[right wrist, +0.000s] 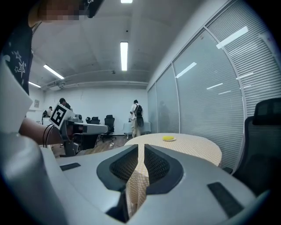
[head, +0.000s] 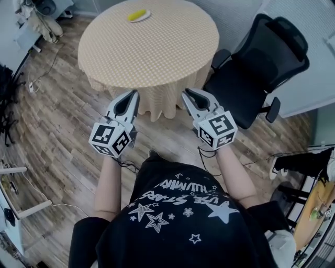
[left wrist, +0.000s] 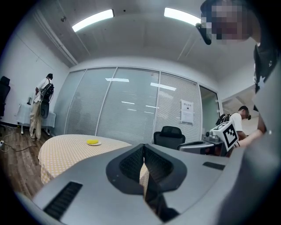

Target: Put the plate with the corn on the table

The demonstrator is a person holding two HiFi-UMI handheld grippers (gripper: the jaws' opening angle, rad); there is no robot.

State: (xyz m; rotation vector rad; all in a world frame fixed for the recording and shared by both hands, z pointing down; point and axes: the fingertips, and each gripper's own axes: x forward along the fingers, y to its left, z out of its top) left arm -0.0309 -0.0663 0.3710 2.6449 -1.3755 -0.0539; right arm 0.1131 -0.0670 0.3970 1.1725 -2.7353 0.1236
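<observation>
A white plate with the yellow corn [head: 138, 15] rests on the far side of the round table [head: 157, 57], which wears a checked cloth. The same plate [left wrist: 92, 142] shows small in the left gripper view, and as the plate [right wrist: 168, 139] in the right gripper view. My left gripper [head: 135, 94] and right gripper [head: 186, 93] hang side by side in the air before the table's near edge, well short of the plate. Both are shut with nothing between the jaws. The left gripper [left wrist: 143, 147] and the right gripper [right wrist: 141, 147] point at the table.
A black office chair [head: 261, 63] stands right of the table, close to my right gripper. Cables and white furniture [head: 10, 172] line the wooden floor at the left. People stand far off by the glass wall [left wrist: 41, 105] and in the background [right wrist: 137, 116].
</observation>
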